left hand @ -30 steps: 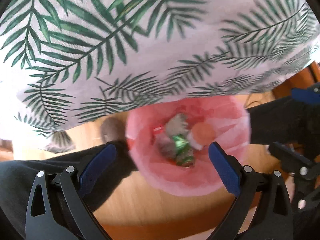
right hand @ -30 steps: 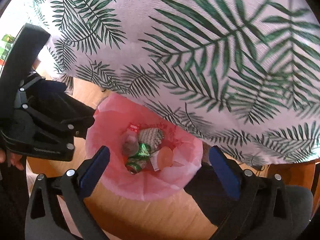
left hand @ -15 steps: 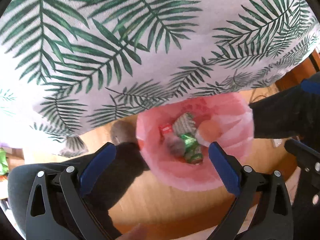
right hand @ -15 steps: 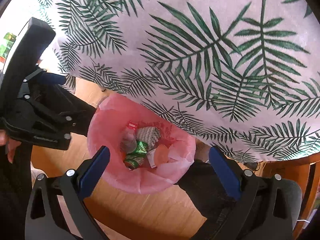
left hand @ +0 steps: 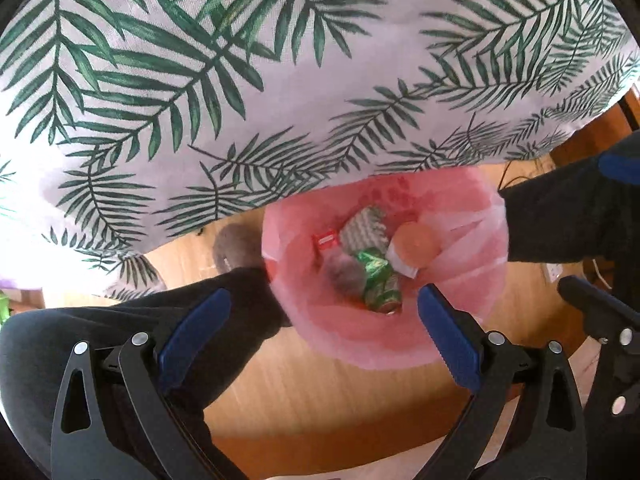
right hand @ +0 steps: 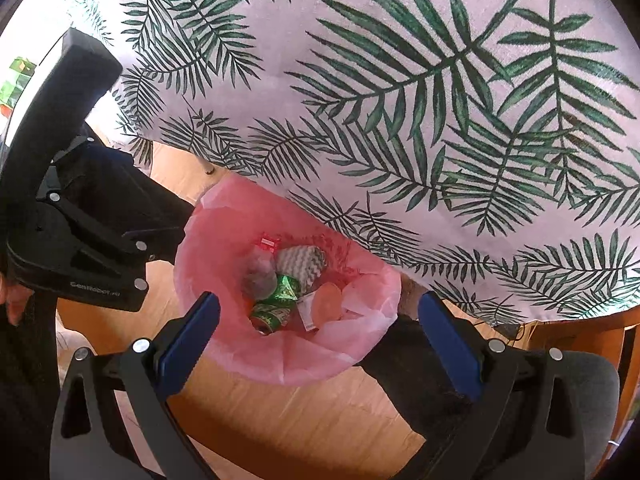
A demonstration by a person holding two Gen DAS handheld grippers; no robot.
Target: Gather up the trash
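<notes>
Since a second ago you have lifted both grippers slightly, so the pink plastic-lined trash bin (left hand: 384,320) looks smaller. It stands on the wooden floor (left hand: 320,400) beside the palm-leaf tablecloth (left hand: 280,80), holding a crushed green can (left hand: 380,284). Your left gripper (left hand: 320,332) and right gripper (right hand: 320,332) both gape wide, empty.

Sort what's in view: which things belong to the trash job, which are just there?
Job:
pink plastic bin liner
crushed green drink can
round orange lid
grey zigzag-patterned wrapper
small red packet

Just there:
palm-leaf print tablecloth
wooden floor
person's dark trouser legs
</notes>
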